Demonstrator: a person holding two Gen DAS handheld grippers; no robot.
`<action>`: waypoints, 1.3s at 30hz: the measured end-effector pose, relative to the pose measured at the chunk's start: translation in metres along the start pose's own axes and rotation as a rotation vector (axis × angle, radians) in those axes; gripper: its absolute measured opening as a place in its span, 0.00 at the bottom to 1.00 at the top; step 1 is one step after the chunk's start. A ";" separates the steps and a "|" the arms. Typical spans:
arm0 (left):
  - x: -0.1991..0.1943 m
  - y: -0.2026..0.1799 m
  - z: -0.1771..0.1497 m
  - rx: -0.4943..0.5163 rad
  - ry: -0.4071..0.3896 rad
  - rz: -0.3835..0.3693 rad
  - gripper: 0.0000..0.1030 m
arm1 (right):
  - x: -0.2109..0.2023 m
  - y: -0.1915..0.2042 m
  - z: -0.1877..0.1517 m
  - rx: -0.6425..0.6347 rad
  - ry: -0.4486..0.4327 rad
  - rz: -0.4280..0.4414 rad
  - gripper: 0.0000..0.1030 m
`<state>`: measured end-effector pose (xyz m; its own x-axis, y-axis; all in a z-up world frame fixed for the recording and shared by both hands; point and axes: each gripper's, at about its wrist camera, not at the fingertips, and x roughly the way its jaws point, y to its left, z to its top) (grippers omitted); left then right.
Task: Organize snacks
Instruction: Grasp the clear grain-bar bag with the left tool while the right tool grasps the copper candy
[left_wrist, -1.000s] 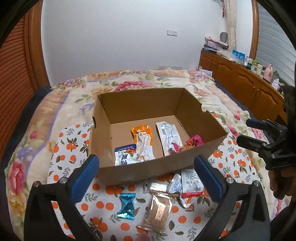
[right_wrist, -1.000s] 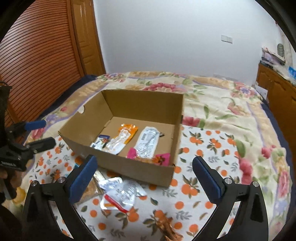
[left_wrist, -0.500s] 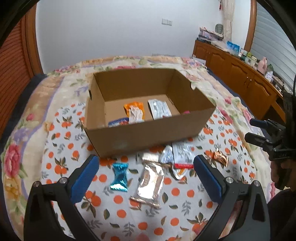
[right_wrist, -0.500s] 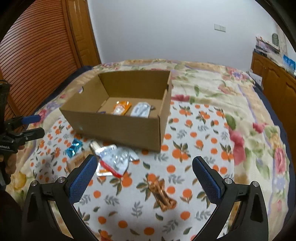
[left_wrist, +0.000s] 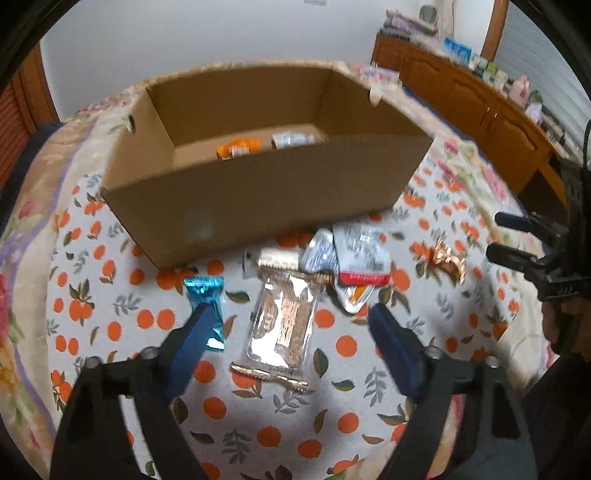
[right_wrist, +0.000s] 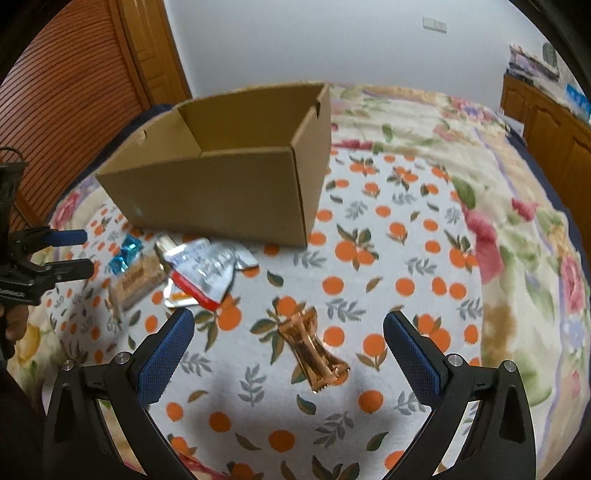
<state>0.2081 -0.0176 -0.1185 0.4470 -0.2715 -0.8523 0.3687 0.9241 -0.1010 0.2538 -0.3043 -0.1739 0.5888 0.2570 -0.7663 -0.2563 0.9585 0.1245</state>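
Note:
An open cardboard box stands on the bed with an orange packet and a white one inside. Loose snacks lie in front of it: a blue candy, a clear packet with a brown bar, silver packets and a copper-foil candy. My left gripper hangs over the brown-bar packet; its jaws are closing and the pads touch nothing. My right gripper stands open just above the copper-foil candy, which lies between its fingers.
An orange-print cloth covers a floral blanket. A wooden cabinet with small items on top runs along the right wall. A slatted wooden door is at the left. A hand holds the right gripper.
Both grippers have sunk from above the box towards the loose snacks in front of it. The left jaws have narrowed. The box's inside is now mostly hidden behind its front wall.

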 end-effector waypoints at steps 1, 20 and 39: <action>0.004 0.000 -0.001 -0.001 0.008 0.003 0.79 | 0.003 -0.001 -0.002 -0.002 0.008 -0.003 0.97; 0.066 0.006 -0.014 0.030 0.157 0.010 0.69 | 0.053 -0.014 -0.020 -0.007 0.166 0.005 0.73; 0.073 0.008 -0.011 0.037 0.166 0.022 0.45 | 0.069 -0.014 -0.021 -0.073 0.200 -0.082 0.30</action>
<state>0.2345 -0.0273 -0.1874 0.3155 -0.2000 -0.9276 0.3916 0.9179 -0.0647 0.2818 -0.3031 -0.2416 0.4484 0.1419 -0.8825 -0.2726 0.9620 0.0161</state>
